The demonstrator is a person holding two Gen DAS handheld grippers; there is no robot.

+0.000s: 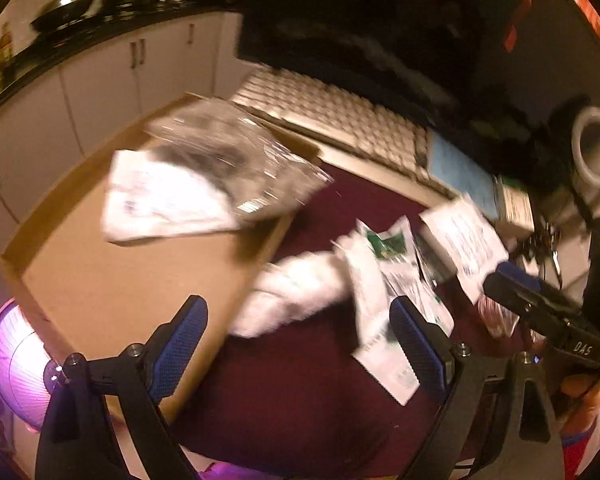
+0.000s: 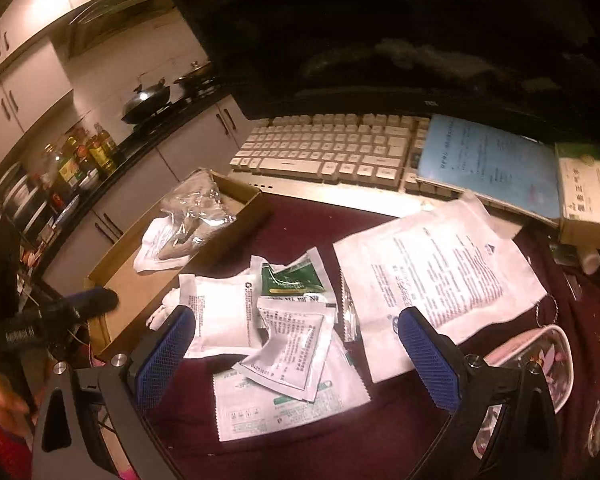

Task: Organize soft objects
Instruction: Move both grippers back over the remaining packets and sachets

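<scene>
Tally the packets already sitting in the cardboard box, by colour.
White printed packet: 1
Clear crinkly bag with dark contents: 1
Total in the cardboard box: 2

A dark red cloth [image 2: 300, 452] covers the table. On it, at the left, sits a shallow cardboard box [image 2: 236, 216]. A pile of white packets [image 2: 284, 344] lies on the cloth just beside the box, with a green packet [image 2: 290, 278] among them. A large white bag with printed text [image 2: 440, 276] lies to the right of the pile, touching it. Behind, a white keyboard [image 2: 324, 152] stretches across the table's far side. At the near right edge lies a pink-rimmed clear pouch [image 2: 540, 360].
</scene>
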